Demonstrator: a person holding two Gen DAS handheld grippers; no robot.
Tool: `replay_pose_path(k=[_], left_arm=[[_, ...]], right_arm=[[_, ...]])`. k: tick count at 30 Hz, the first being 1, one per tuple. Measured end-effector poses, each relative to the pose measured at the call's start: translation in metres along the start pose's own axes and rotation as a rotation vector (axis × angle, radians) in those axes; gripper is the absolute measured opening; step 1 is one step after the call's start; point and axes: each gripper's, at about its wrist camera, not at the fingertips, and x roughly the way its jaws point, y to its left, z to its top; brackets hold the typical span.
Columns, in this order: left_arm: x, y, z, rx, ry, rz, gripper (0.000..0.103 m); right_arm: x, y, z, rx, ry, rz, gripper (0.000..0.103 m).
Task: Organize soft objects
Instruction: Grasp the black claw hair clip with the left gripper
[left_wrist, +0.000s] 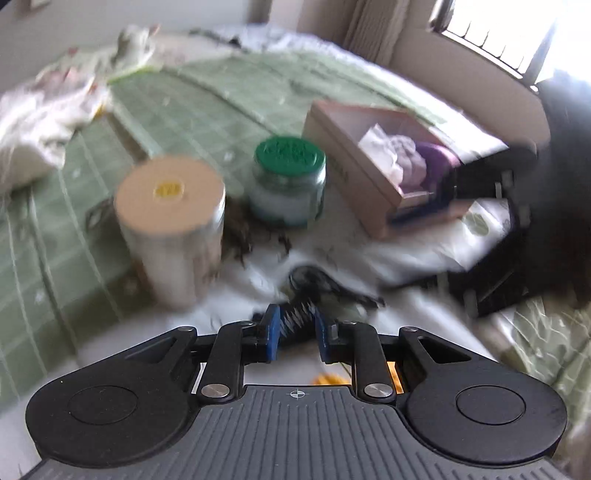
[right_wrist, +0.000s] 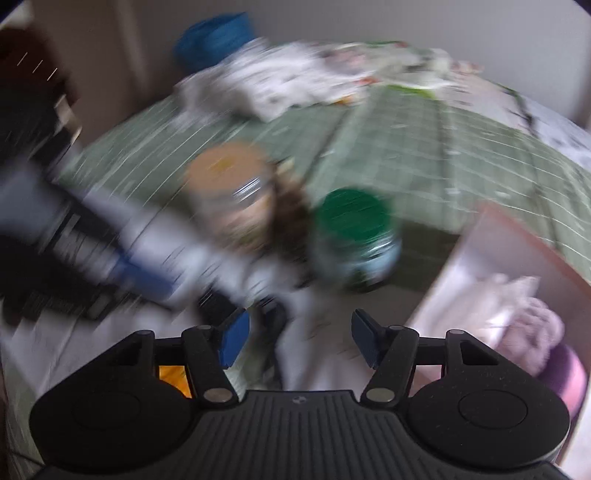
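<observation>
My left gripper (left_wrist: 295, 325) is closed on a dark patterned soft cloth (left_wrist: 295, 317) that lies on a white sheet. A pink cardboard box (left_wrist: 373, 206) stands to the right ahead and holds pale and purple soft items (left_wrist: 410, 162). My right gripper (right_wrist: 299, 339) is open and empty above the white sheet; the box (right_wrist: 465, 258) with its soft items (right_wrist: 532, 325) is at its right. Both views are blurred by motion.
A tall jar with a tan lid (left_wrist: 170, 195) and a short jar with a green lid (left_wrist: 290, 155) stand on the green checked bedspread (left_wrist: 207, 99). Crumpled white cloth (left_wrist: 44, 110) lies at the far left. The other gripper shows at the left in the right wrist view (right_wrist: 92, 236).
</observation>
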Motion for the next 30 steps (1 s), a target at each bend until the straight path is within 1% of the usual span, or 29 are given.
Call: replay_pose_path(k=[3,6,8,9,11,12,13,15,16,18,19,21,23,25,26,30], left_arm=[[0.006,0.005,0.004,0.074,-0.02,-0.009,0.024],[0.022,0.009,0.007,0.162,0.042,-0.035,0.024],[0.03,0.006,0.005,0.227,0.093,-0.064,0.024],[0.034,0.001,0.003,0.27,0.115,-0.072,0.025],[0.04,-0.007,-0.004,0.345,0.135,-0.085,0.035],[0.043,-0.01,-0.007,0.365,0.149,-0.091,0.043],[0.045,-0.012,-0.01,0.374,0.157,-0.093,0.052],[0.047,-0.014,-0.011,0.37,0.161,-0.099,0.056],[0.045,-0.014,-0.011,0.368,0.151,-0.099,0.055],[0.036,-0.013,-0.007,0.344,0.104,-0.086,0.054],[0.032,-0.013,-0.005,0.327,0.076,-0.072,0.053],[0.033,-0.012,0.0,0.322,0.06,-0.054,0.053],[0.044,-0.015,0.002,0.356,0.091,-0.038,0.053],[0.055,-0.021,0.003,0.394,0.118,-0.027,0.053],[0.059,-0.022,0.003,0.399,0.129,-0.028,0.053],[0.066,-0.014,0.006,0.334,0.151,-0.048,0.052]], right_arm=[[0.014,0.023,-0.015,-0.051,0.052,0.021,0.062],[0.02,0.032,-0.028,-0.042,0.089,0.015,0.062],[0.02,0.035,-0.035,-0.021,0.098,0.015,0.062],[0.016,0.037,-0.039,-0.012,0.095,0.014,0.062],[0.009,0.04,-0.044,0.011,0.074,0.015,0.062],[0.005,0.038,-0.049,0.026,0.064,0.016,0.062],[0.004,0.034,-0.051,0.043,0.057,0.014,0.062],[0.002,0.031,-0.059,0.088,0.044,0.006,0.062],[0.004,0.029,-0.063,0.114,0.043,0.006,0.062],[0.005,0.024,-0.072,0.162,0.05,0.014,0.062],[0.005,0.023,-0.075,0.172,0.051,0.011,0.062],[0.003,0.022,-0.083,0.178,0.04,0.003,0.062],[0.002,0.022,-0.086,0.183,0.031,0.002,0.062],[0.002,0.022,-0.087,0.19,0.024,0.019,0.062],[0.002,0.022,-0.087,0.191,0.022,0.029,0.062],[-0.004,0.024,-0.084,0.184,-0.012,0.029,0.062]])
